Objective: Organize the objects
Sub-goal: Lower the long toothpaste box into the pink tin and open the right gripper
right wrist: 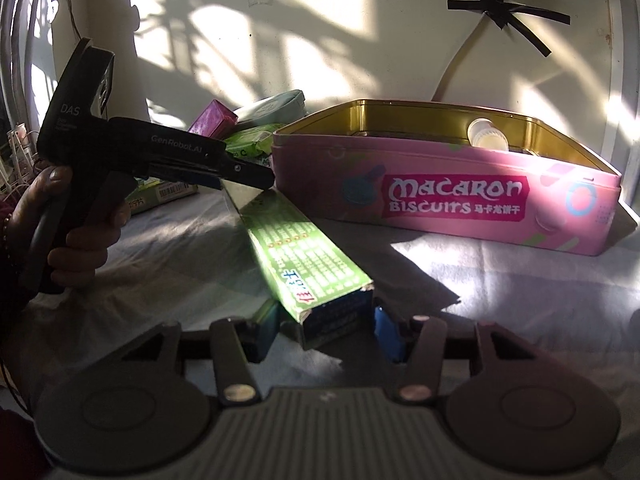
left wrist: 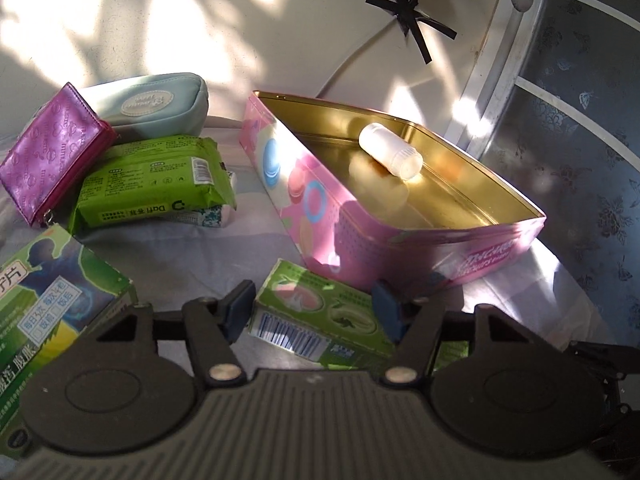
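A long green carton (left wrist: 320,304) lies on the grey cloth in front of the pink macaron tin (left wrist: 360,232). My left gripper (left wrist: 314,310) is shut askew on the carton's far end, with a blue pad on either side. The right wrist view shows that gripper (right wrist: 262,178), held by a hand (right wrist: 80,240), at the far end of the carton (right wrist: 304,256). My right gripper (right wrist: 326,330) is shut on the carton's near blue end. A white bottle (left wrist: 390,152) lies inside the open tin (right wrist: 440,200).
Left of the tin are a purple wallet (left wrist: 52,152), a pale blue pouch (left wrist: 148,100), a green wipes pack (left wrist: 152,184) and a second green box (left wrist: 52,300). A wall with a taped cable (left wrist: 408,16) is behind. A glass door (left wrist: 560,160) is to the right.
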`<state>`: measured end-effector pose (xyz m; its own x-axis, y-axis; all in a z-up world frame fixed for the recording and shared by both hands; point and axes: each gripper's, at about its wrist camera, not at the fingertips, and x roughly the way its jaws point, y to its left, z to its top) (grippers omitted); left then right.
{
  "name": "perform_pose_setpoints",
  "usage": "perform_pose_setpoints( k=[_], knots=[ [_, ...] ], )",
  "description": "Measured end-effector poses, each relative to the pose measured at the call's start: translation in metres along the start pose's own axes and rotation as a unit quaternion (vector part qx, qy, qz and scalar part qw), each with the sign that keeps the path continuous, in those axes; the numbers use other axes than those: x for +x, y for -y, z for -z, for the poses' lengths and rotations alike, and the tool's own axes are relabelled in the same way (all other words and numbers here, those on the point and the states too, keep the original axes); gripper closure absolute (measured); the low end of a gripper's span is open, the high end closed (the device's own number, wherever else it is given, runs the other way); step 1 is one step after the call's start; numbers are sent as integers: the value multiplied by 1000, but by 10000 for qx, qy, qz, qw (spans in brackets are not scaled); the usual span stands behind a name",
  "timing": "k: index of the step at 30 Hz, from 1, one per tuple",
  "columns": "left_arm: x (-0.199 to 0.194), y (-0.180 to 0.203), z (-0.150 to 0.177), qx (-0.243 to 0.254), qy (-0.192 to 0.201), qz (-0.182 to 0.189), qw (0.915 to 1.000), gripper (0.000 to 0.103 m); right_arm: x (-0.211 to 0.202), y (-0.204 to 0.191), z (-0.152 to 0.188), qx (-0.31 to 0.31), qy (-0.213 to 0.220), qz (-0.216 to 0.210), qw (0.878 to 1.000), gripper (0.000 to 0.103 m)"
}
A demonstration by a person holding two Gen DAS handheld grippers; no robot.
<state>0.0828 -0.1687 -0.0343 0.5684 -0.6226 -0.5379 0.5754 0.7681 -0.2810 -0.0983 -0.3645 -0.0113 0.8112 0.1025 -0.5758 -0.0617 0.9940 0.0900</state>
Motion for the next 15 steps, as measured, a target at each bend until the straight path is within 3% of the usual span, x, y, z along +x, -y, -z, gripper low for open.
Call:
perform_pose_setpoints(
  k=[4, 7, 11, 15],
  knots=[
    [-53, -9, -3, -427, 432, -53, 9981, 39, -29, -7, -9, -260, 591, -521, 9966, 54],
    [-70, 3, -32, -290, 922, -97, 9953, 39, -41, -10, -32, -440, 1035, -566, 9920, 53],
    [-42, 29, -81, 204, 1275, -123, 9916, 39, -34, -1, -63, -769, 1436, -30, 9866, 53],
    [17, 45, -114, 139, 985, 69, 9950, 39, -11, 36, -83, -602, 1456, 510, 9862, 52]
  ],
)
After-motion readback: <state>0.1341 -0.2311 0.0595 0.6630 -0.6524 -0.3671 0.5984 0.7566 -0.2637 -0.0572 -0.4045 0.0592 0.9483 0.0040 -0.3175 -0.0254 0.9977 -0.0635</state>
